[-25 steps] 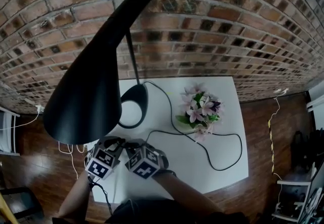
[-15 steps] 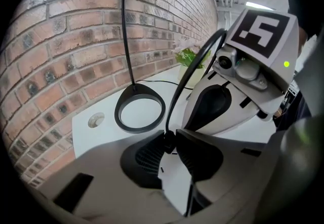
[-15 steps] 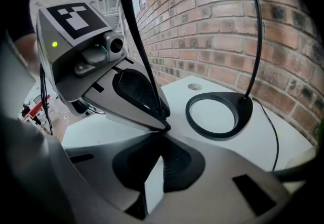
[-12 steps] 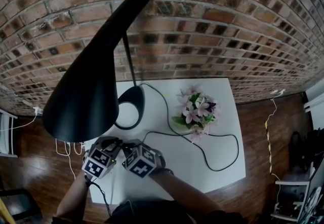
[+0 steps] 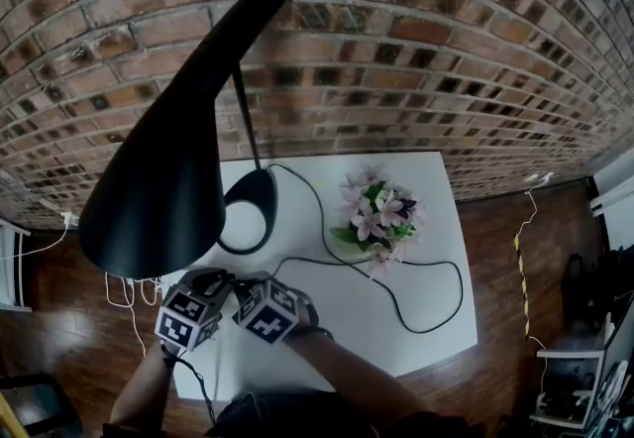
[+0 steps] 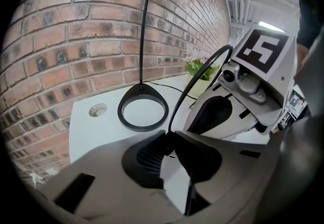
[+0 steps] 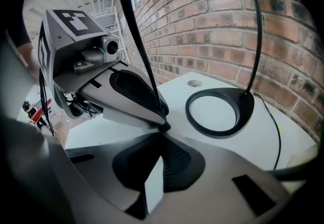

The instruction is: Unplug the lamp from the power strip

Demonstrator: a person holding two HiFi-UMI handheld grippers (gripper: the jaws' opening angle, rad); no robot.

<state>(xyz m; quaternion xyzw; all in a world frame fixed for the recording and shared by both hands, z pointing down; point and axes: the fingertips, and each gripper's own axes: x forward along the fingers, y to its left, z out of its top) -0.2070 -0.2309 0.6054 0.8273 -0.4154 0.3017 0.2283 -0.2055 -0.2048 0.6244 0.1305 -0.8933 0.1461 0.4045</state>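
Your left gripper [image 6: 169,137] is clamped down on the black cord [image 6: 195,78], which pops straight out of its jaw tips and arcs away. Your right gripper [image 7: 162,136] is squeezed narrow too, tips butted against the left one's at that same spot. I can't tell if it's actually got the cord. Both sit over the front-left corner of the white table [image 5: 436,188]. The lamp is just behind them, with its ring base [image 5: 260,186] flat on the table near the brick wall [image 5: 396,59] and its big black shade [image 5: 158,188] hanging over the left side. From the base, the cord loops wide past the pink flowers [image 5: 376,213] toward your grippers.
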